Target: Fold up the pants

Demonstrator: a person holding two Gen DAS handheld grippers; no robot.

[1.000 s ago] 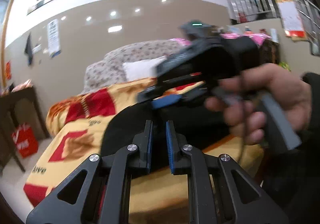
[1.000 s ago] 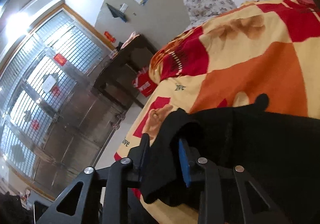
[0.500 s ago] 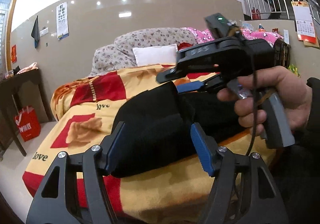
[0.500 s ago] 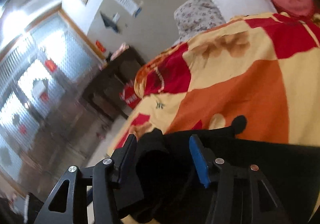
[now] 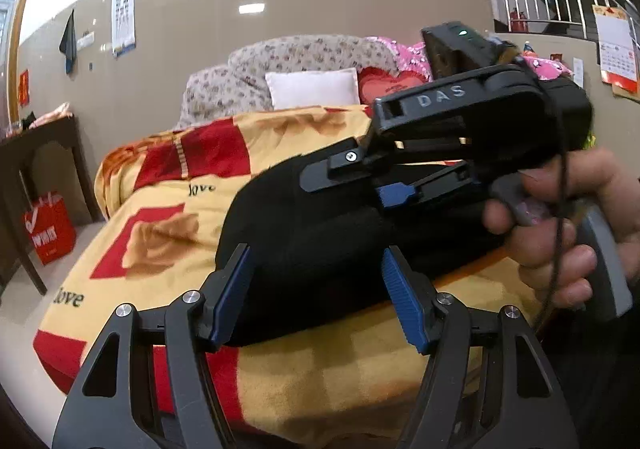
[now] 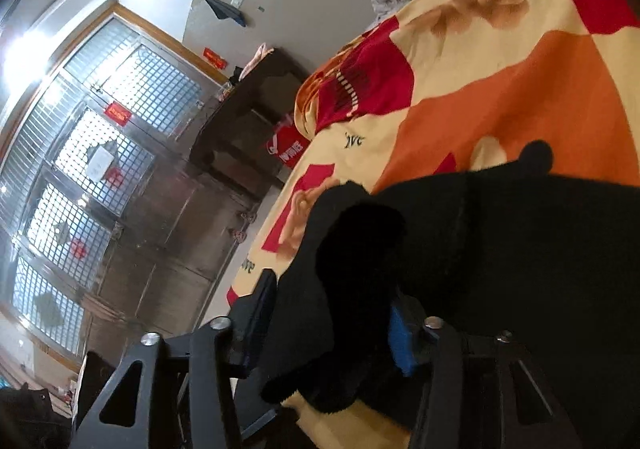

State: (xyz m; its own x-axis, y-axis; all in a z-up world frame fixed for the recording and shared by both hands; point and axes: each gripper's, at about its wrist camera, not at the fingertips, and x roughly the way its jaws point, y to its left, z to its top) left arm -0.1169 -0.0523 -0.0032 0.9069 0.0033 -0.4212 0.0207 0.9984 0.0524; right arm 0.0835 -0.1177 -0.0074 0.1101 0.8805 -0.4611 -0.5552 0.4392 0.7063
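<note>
Between the wide-spread jaws of the left gripper (image 5: 316,297): folded black fabric pants (image 5: 320,233), flat on a bed's yellow, red and orange patterned blanket (image 5: 160,217). Right gripper (image 6: 332,313) jaws parted too, a bunched pants edge between them, grip uncertain.

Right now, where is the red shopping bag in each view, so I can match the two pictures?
Left wrist: red shopping bag at far left, on the floor beside the dark table.
Right wrist: the bag near centre, between table and blanket edge.
Shared landmark: the black pants on the blanket.
</note>
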